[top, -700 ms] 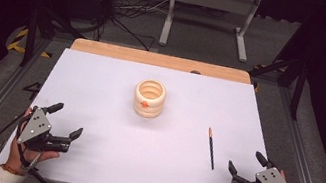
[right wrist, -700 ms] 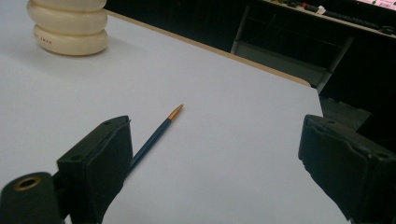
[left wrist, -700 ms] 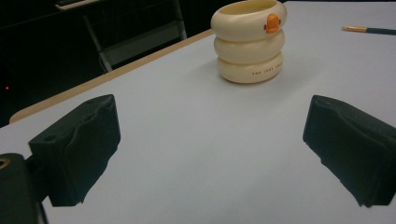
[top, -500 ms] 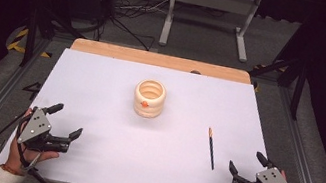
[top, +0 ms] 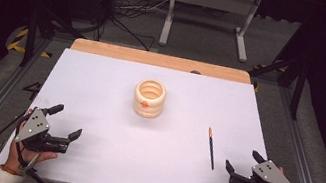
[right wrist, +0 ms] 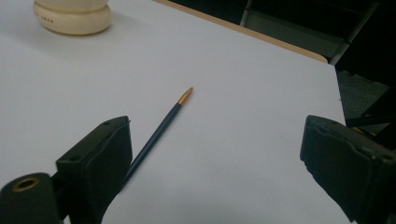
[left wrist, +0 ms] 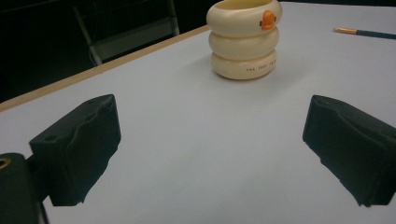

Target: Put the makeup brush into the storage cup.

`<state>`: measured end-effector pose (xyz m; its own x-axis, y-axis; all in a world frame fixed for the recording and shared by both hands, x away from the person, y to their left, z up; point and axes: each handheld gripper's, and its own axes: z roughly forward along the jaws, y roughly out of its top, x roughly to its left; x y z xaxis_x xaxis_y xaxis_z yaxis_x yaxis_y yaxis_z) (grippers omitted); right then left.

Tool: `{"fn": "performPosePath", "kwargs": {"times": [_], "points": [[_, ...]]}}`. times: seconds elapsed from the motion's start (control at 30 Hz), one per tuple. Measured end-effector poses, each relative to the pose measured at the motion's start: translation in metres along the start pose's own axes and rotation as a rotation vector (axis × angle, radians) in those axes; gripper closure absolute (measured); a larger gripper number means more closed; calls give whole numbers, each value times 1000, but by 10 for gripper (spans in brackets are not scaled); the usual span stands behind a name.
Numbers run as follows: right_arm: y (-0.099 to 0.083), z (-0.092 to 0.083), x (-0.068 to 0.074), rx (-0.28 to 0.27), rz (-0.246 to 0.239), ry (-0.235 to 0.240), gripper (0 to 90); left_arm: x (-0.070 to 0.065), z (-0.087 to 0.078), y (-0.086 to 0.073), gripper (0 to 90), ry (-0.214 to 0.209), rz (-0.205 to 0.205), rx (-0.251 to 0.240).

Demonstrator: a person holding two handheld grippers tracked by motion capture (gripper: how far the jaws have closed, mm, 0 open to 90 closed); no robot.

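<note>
Pencil (top: 211,148) was the thing nearest to the right gripper (top: 243,162); it lay flat on the white table (top: 101,85), just ahead of that gripper, with its golden tip turned toward the far edge. In the right gripper view the pencil (right wrist: 159,133) ran from the left jaw outward, and the jaws stood wide apart with nothing between them. I judged that the gripper was placed there to be ready for picking the pencil up.

Farther in, near the middle of the table, a cream holder (top: 149,98) stood upright, well apart from the pencil. It looked like three stacked rings with a small orange mark on the upper ring. In the left gripper view the holder (left wrist: 244,39) carried small reddish print on its lowest ring, too small to read. Probably it was put there to receive the pencil.

At the near left corner, the left gripper (top: 65,122) rested with its jaws open too, holding nothing.
</note>
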<state>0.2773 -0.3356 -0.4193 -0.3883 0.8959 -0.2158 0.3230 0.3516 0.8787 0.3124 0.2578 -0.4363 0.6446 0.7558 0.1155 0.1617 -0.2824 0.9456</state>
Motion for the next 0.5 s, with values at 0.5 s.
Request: {"fn": "performPosePath", "kwargs": {"times": [0.5], "points": [[47, 14, 1, 161, 18, 50, 148, 0, 0, 0, 50, -5, 0, 2]]}}
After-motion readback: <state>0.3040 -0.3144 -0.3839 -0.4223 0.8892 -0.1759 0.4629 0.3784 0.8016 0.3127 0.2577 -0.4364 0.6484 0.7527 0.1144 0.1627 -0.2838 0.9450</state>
